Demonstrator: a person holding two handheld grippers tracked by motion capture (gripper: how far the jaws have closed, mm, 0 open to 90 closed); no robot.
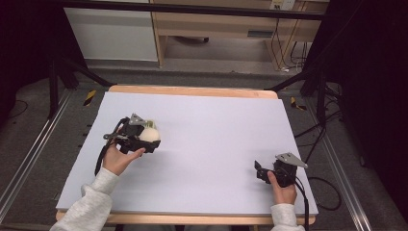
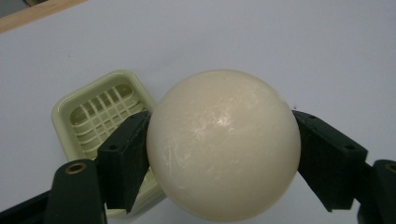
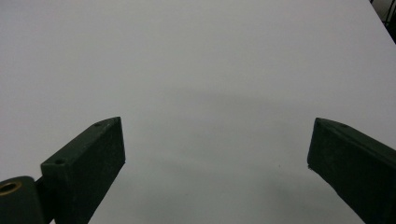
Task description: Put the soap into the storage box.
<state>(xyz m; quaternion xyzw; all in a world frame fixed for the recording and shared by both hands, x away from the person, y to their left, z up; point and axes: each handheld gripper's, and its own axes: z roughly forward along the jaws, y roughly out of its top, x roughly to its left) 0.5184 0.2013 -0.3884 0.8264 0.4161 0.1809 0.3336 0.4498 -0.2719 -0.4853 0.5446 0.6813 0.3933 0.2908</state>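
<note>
The left claw (image 2: pixel 223 154) pinches a cream-coloured ball (image 2: pixel 223 144) between its two black jaws, one pressed against each side near the ball's widest girth; in the high view the same ball (image 1: pixel 148 135) sits at the left claw (image 1: pixel 146 139) over the left half of the white surface (image 1: pixel 216 144). Whether the ball rests on the surface or is lifted just off it cannot be told. Just behind and beside it lies a small pale green tray (image 2: pixel 93 116) with a gridded bottom, rim up on the surface, partly hidden by one jaw. The ball looks smooth, hard and glossy, with fine scuffs and a highlight, so it will likely be stiff but slippery, and prone to squirt out if the jaws slide off its equator. The soundest hold is the one shown, across the middle, with steady pressure; its weight cannot be judged. If released on the flat surface it would likely roll, whereas the tray's walls would contain it. The right claw (image 3: pixel 217 158) is spread wide and grips nothing, hovering or resting low over bare surface near the right front edge, where the high view shows the right claw (image 1: pixel 262 172) in the person's hand.
</note>
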